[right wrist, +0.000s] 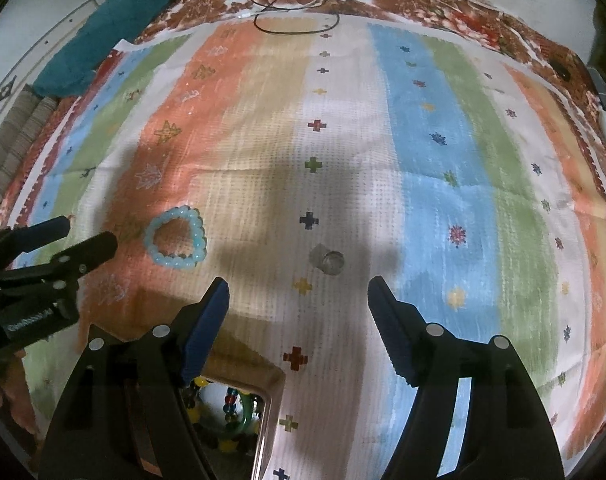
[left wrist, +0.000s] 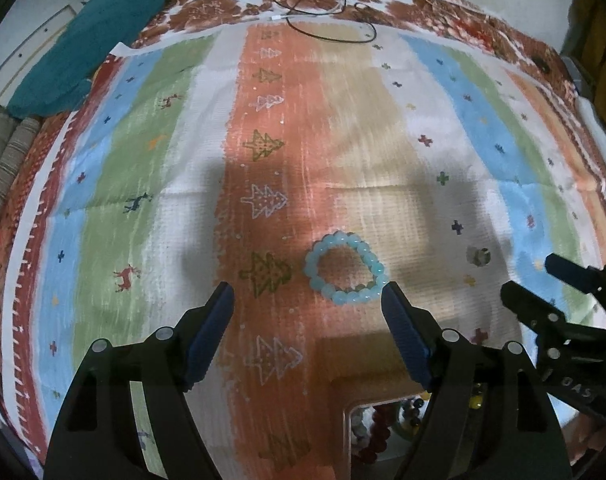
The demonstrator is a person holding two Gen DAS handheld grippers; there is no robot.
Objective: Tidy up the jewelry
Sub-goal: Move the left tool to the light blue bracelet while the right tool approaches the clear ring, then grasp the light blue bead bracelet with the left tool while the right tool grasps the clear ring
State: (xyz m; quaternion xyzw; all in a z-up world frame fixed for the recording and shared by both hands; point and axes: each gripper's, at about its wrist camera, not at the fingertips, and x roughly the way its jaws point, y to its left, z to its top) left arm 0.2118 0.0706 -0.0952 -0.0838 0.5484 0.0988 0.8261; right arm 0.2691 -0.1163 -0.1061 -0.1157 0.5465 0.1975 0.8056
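Observation:
A light blue bead bracelet (left wrist: 313,268) (right wrist: 171,261) lies flat on the striped cloth. My left gripper (left wrist: 307,292) hovers open just short of it, with the right pad's tip beside the bracelet's near edge and nothing between the pads. A small silvery ring (left wrist: 478,256) (right wrist: 329,262) lies to the right of the bracelet. My right gripper (right wrist: 299,283) stands open just before the ring, empty. Each gripper also shows in the other's view: the right gripper (left wrist: 529,274), the left gripper (right wrist: 87,232). A tan jewelry box (left wrist: 345,412) (right wrist: 268,396) with several beaded pieces inside sits under both grippers.
The striped, patterned cloth (left wrist: 271,120) covers the whole surface. A teal cloth (left wrist: 91,44) lies at the far left corner, and a black cable (left wrist: 323,20) loops at the far edge. Folded striped fabric (left wrist: 7,160) sits off the left side. A hand (right wrist: 7,396) shows at lower left.

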